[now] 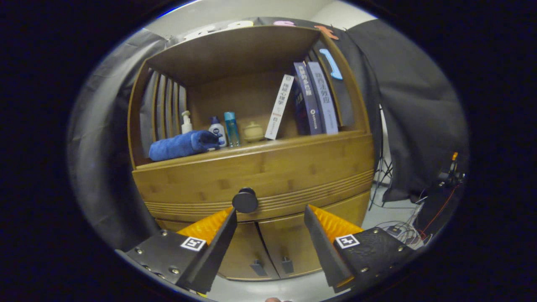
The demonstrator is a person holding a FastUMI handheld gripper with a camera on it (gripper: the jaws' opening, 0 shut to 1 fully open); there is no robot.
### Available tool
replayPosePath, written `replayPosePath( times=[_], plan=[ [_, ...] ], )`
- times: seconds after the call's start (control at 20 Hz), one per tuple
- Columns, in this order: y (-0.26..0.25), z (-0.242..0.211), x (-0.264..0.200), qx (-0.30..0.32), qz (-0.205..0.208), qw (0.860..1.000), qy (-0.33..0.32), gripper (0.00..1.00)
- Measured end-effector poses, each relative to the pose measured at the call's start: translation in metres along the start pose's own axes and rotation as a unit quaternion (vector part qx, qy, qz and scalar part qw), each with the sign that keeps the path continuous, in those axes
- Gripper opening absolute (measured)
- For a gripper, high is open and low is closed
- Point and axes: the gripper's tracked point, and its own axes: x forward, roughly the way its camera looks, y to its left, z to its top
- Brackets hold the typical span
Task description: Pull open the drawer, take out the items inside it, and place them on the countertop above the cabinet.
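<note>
Tool released: fingers spread wide, nothing between them. Left fingertip sits just beside and below the knob; whether it touches the knob cannot be told. Right fingertip is well apart from the knob, over the lower part of the drawer front.

Drawer shut, flush with the cabinet body. Its front is a wide wooden panel with grooved lines along the lower edge; the round dark knob is at its middle. Contents not visible.

Below the drawer: two small doors, closed, each with a small dark handle near the centre seam.

Desk directly above the drawer, inside an open wooden alcove. On it:
- rolled blue towel, lying at the left front edge
- pump bottle, upright, behind the towel
- white bottle with dark cap, upright, just beside the towel's right end
- teal bottle, upright, next to the white bottle
- small pale lidded jar, right of the teal bottle
- white book, leaning to the right
- three darker books, upright to slightly tilted, against the right wall

Cables on the floor right of the cabinet.
</note>
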Motion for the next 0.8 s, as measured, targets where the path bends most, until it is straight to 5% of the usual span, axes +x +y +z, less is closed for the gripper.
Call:
replayPosePath(
  times=[0.4,0.55,0.6,0.75,0.8],
  plan=[
    [0.028,0.006,0.018,-0.001,0.058,0.998,-0.008,0.94],
    [0.027,0.004,0.033,-0.018,0.037,0.999,-0.001,0.93],
    [0.043,0.0,0.043,-0.022,0.068,0.997,0.003,0.93],
    [0.045,0.004,0.055,-0.054,0.036,0.998,-0.018,0.45],
    [0.044,0.0,0.052,-0.061,0.023,0.998,-0.015,0.46]
  ],
)
